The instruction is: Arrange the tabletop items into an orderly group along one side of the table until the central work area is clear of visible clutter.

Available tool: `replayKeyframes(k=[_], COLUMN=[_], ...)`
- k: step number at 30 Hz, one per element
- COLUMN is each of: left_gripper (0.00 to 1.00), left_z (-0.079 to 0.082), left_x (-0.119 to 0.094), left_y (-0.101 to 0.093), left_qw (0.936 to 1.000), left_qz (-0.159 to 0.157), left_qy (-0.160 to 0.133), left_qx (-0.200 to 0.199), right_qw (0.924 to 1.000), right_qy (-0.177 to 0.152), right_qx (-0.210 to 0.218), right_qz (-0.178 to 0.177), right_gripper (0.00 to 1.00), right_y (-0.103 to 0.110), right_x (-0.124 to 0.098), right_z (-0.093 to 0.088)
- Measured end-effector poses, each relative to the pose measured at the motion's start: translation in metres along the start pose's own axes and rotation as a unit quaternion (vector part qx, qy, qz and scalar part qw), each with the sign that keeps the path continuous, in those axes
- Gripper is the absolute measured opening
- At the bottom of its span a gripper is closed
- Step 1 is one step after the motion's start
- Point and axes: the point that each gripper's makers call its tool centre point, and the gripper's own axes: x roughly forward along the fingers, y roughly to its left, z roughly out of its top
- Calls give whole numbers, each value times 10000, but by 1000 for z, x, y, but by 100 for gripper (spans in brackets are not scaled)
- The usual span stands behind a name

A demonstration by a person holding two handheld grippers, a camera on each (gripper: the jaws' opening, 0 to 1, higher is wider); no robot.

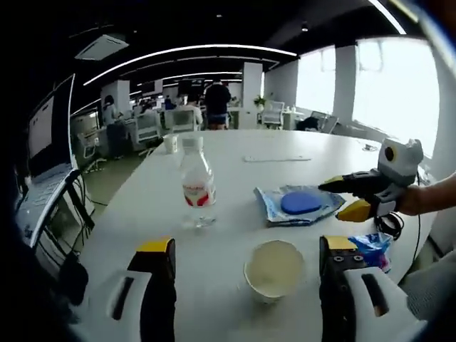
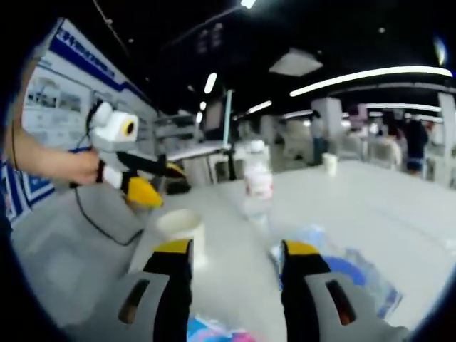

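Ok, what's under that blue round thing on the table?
The blue round thing lies on a crinkled clear plastic bag, flat on the white table. The right claw is reaching toward its edge. Whatever is inside or beneath the bag is covered.

we see clear glossy plastic bottle (image 1: pixel 197 187), matt paper cup (image 1: pixel 274 269), crinkly shiny plastic wrapper (image 1: pixel 298 206), smooth matt white tabletop (image 1: pixel 235 178).

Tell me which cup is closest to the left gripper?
The wide paper cup sitting right between the left gripper jaws. The other cup is small and far away, past the water bottle.
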Motion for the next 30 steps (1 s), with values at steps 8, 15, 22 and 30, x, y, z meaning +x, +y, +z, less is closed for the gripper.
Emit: replayKeyframes(k=[8,15,22,30], left_gripper=[68,32,20,21], left_z=[-29,-46,-49,-51], left_x=[3,13,20,24], left_y=[-18,-29,-24,-21], left_qw=[9946,9821,9825,9802], left_qz=[-862,-1402,-1340,-1388], left_qy=[556,1022,1035,1019], left_qx=[179,732,776,980], right_qw=[9938,9892,9861,9858], right_qy=[620,748,774,662], right_qx=[-509,-601,-587,-638], right_qz=[773,1106,1351,1403], right_gripper=[46,43,34,33], right_y=[34,41,41,39], right_x=[31,59,74,73], right_z=[-25,-25,-30,-26])
